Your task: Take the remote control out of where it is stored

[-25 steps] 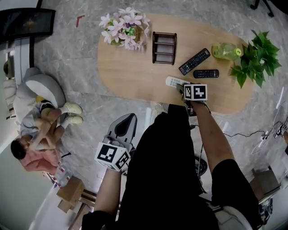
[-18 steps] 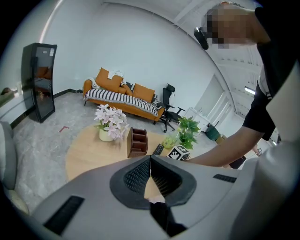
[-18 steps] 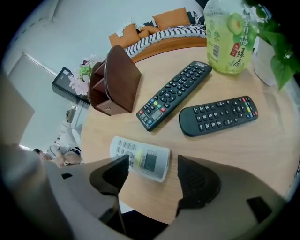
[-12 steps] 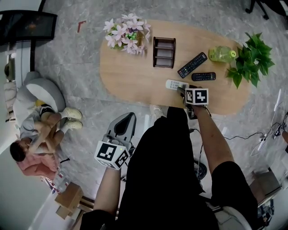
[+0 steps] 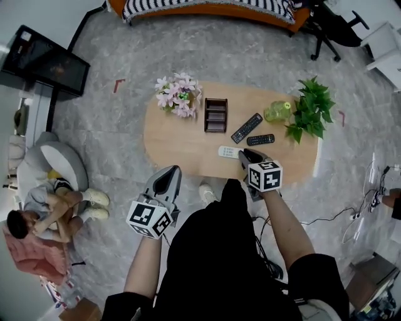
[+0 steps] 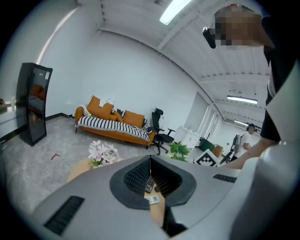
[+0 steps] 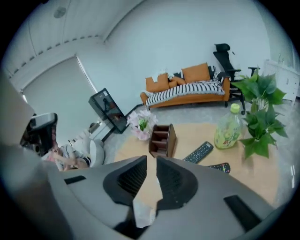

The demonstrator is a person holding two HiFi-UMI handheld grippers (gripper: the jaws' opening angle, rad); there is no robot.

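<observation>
Three remotes lie flat on table (image 5: 175, 141): black remotes (image 5: 246, 128), plus white remote (image 5: 229, 152) nearest me | brown holder (image 5: 215, 115) looks empty, so I judge removal done | right gripper (image 5: 244, 155) hangs by white remote, jaws just closed to a narrow slit, nothing between | left gripper (image 5: 173, 170) pinched together, empty, off-table, unneeded

You stand on grey marbled floor (image 5: 113, 125) by an oval wooden tabletop (image 5: 175, 135). Beyond it are an orange striped sofa (image 5: 207, 9) and black office chair (image 5: 329, 28); a dark screen (image 5: 50, 63) stands left, under white walls (image 6: 117, 70).
</observation>
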